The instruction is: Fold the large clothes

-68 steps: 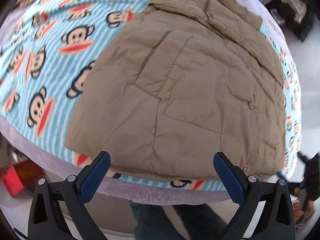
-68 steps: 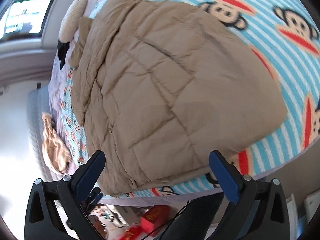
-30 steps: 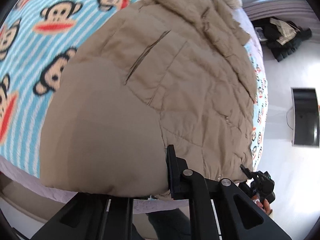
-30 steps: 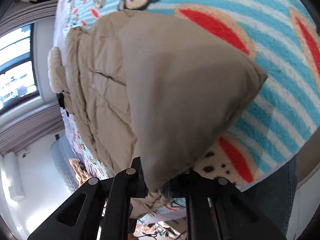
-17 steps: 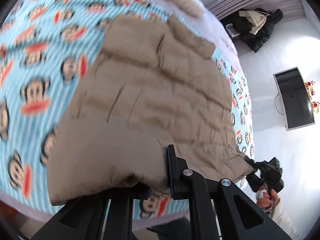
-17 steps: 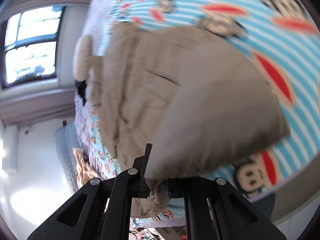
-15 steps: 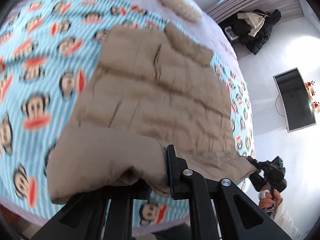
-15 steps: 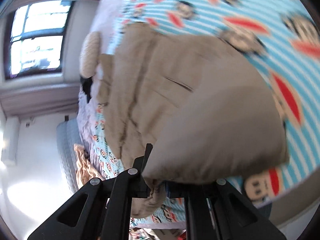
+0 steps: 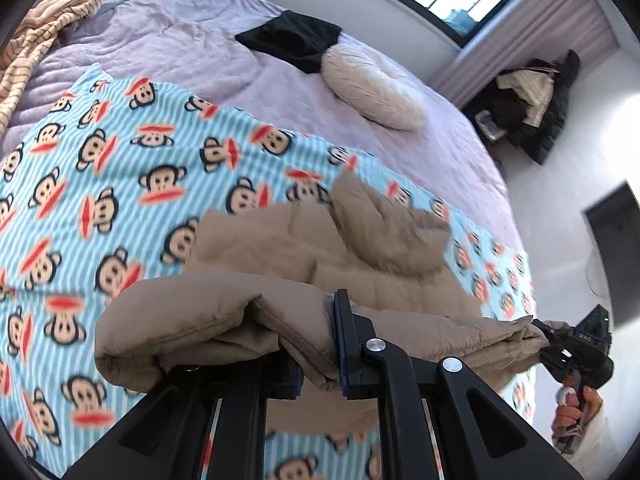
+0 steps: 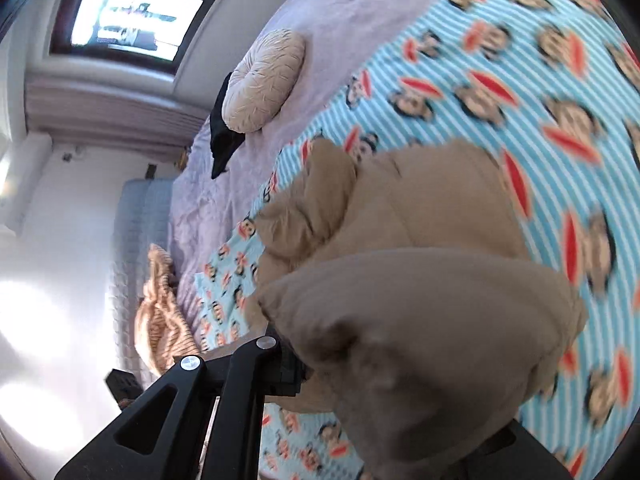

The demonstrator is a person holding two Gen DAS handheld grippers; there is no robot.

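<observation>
A tan quilted jacket [image 9: 360,252] lies on a blue striped monkey-print blanket [image 9: 100,168] on the bed. My left gripper [image 9: 318,364] is shut on the jacket's bottom hem and holds it lifted, folded back over the body. My right gripper [image 10: 316,364] is shut on the other hem corner [image 10: 420,320], which bulges over and hides its right finger. In the left wrist view the right gripper [image 9: 576,344] shows at the far right, pinching the jacket's edge. The hood [image 9: 380,220] lies at the far end.
A round cream cushion [image 9: 372,80] and a black cloth [image 9: 292,40] lie on the lilac bedspread [image 9: 180,44] beyond the blanket. A striped beige throw [image 9: 36,40] is bunched at the bed's left. Dark clothes [image 9: 532,112] are piled by the wall.
Both grippers closed on the jacket's bottom hem, then lifted it and carried it toward the hood. The lower half now hangs folded over the upper half.
</observation>
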